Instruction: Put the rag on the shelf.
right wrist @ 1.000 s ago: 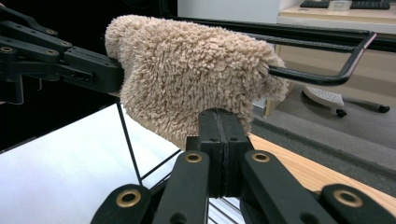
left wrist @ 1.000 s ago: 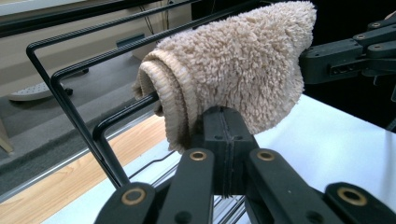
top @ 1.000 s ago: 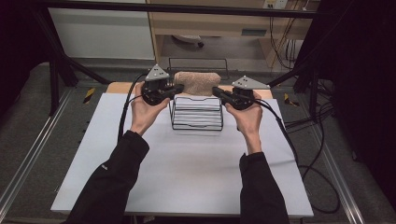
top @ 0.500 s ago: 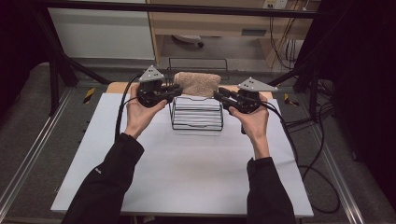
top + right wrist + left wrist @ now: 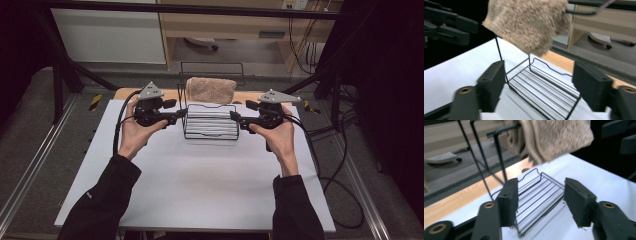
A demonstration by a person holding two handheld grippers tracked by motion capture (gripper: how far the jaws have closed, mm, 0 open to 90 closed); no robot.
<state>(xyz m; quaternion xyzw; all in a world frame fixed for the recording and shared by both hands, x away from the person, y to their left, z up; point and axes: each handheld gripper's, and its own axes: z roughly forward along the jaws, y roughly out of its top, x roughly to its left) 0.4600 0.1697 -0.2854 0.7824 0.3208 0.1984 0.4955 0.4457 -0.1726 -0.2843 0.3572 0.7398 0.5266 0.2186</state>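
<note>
A black wire rack (image 5: 210, 125) stands at the far middle of the white table (image 5: 200, 185), and a beige towel (image 5: 211, 89) hangs over its upper bar. My left gripper (image 5: 178, 114) sits at the rack's left side and my right gripper (image 5: 234, 116) at its right side. The jaws of both have just been opening. In the left gripper view the left gripper (image 5: 540, 195) is open, with the rack's tray (image 5: 537, 197) lying between the pads untouched and the towel (image 5: 554, 140) above. The right gripper (image 5: 540, 82) likewise frames the rack (image 5: 544, 87) below the towel (image 5: 529, 25).
A wooden strip (image 5: 245, 95) runs along the table's far edge, with pale cabinets (image 5: 110, 35) behind it. Cables (image 5: 330, 145) trail off the right side. Dark frame posts (image 5: 60, 75) stand at the far corners. In the right gripper view the left gripper (image 5: 449, 23) shows at upper left.
Both grippers were shut at the rack's upper sides. Their jaws have opened and both hands have drawn slightly back toward the person. Rack and towel stay put.
</note>
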